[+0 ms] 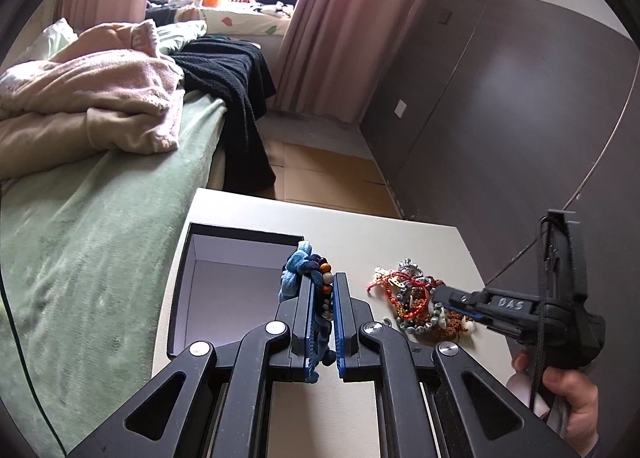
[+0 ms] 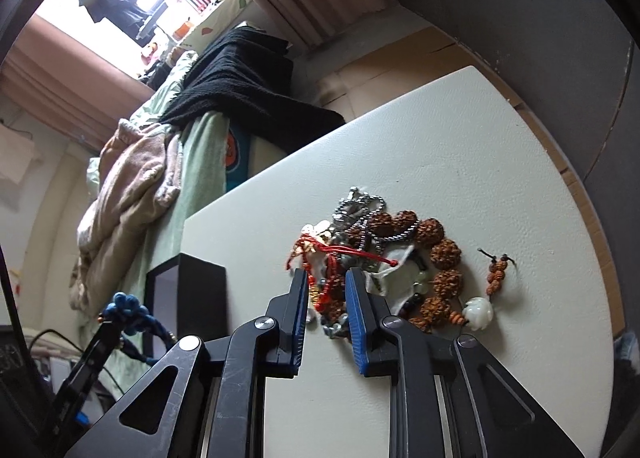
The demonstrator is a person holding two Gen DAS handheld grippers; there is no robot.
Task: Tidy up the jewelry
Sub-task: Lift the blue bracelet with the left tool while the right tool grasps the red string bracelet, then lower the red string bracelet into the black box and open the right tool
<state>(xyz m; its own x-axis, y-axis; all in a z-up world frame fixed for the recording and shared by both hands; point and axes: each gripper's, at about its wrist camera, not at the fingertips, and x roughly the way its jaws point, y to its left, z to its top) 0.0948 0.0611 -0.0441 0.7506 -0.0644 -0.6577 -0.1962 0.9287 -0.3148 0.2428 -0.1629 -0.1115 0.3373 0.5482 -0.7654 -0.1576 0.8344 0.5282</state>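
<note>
Left wrist shows my left tongs (image 1: 323, 298) clenched on a blue beaded bracelet (image 1: 308, 274) at the open black box (image 1: 240, 242) rim on the bench (image 1: 400, 234), right tongs (image 2: 326, 286) parted over the tangled jewelry pile (image 2: 384, 258); tangled strands could drag neighbours out.

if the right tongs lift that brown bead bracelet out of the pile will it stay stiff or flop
Probably flops: the brown bead bracelet is round beads on a cord. It may drag the silver chain lying over it. The white bead would likely swing.
</note>
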